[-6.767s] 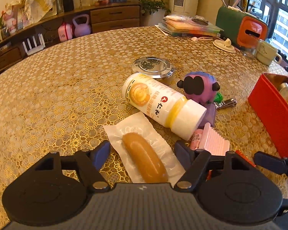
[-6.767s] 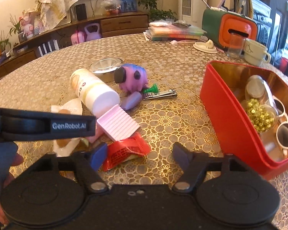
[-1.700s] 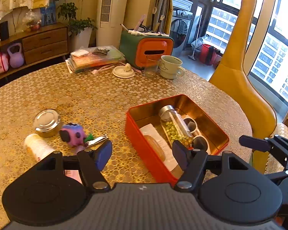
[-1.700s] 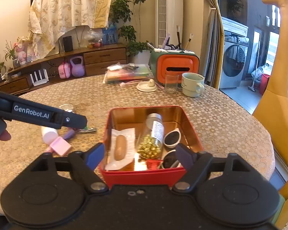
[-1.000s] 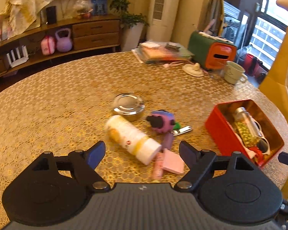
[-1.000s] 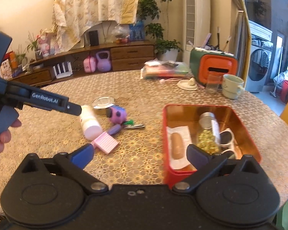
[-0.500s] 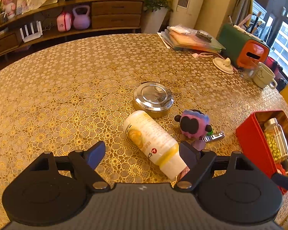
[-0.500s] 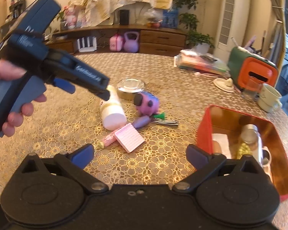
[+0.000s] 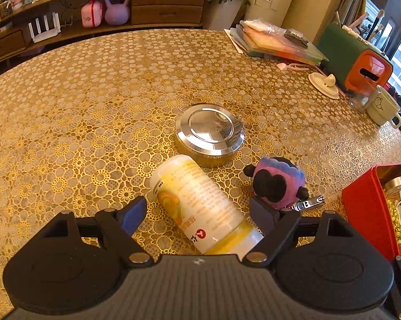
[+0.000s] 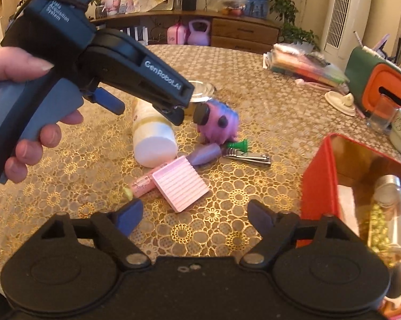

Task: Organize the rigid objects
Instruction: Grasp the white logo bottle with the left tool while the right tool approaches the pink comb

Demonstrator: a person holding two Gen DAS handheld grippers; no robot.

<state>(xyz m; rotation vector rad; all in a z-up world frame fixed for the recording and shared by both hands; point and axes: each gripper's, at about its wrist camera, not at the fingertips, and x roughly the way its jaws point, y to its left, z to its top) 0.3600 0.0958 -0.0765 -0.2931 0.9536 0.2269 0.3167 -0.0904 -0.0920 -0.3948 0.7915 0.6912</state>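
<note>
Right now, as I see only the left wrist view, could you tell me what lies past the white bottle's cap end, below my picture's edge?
Observer: A pink ribbed block lies just off the bottle's cap, with a pink tube next to it.
Operator: Thank you. Is the other hand holding anything?
Observer: No. The right tongs are closing with nothing between them.
Operator: And what is in the red tin besides the glass bottle?
Observer: A white packet lies alongside it.
</note>
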